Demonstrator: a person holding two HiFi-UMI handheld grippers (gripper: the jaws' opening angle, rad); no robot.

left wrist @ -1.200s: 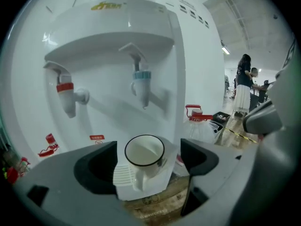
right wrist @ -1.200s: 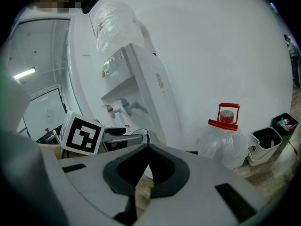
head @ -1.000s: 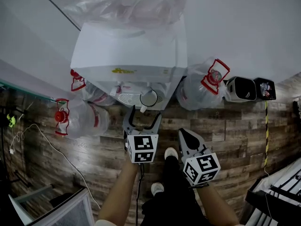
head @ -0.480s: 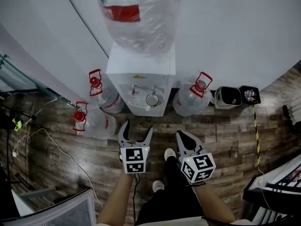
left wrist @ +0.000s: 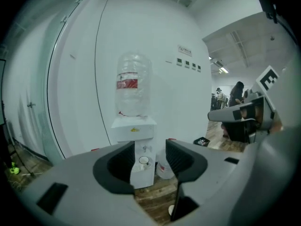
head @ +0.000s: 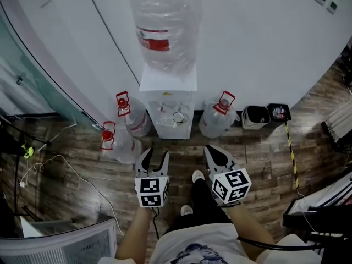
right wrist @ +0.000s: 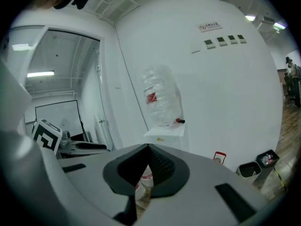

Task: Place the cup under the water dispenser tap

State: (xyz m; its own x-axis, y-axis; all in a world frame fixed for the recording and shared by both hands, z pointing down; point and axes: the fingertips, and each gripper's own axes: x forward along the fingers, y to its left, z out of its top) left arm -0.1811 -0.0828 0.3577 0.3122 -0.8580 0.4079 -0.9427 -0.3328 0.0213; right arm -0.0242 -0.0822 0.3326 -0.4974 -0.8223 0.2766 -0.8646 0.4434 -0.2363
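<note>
A white cup [head: 178, 116] stands in the recess of the white water dispenser [head: 168, 81], beneath its taps; a large clear bottle [head: 163, 29] sits on top. The left gripper view shows the cup [left wrist: 143, 160] small and far off between the jaws. My left gripper [head: 154, 157] hangs well back from the dispenser above the wood floor; its jaws are apart and closing, with nothing between them. Beside it, my right gripper [head: 213, 150] has its jaws together and empty, and the right gripper view shows the tips [right wrist: 148, 147] meeting.
Spare water jugs with red handles stand left [head: 131, 120], lower left [head: 116, 142] and right [head: 215, 119] of the dispenser. Two small bins [head: 254, 116] sit against the wall. Cables [head: 82, 175] trail over the floor at left. The person's shoe [head: 199, 176] is below.
The view has risen and drawn back, so the dispenser looks smaller. Both grippers came up and away from it. The left jaws have narrowed. The cup stays under the taps.
</note>
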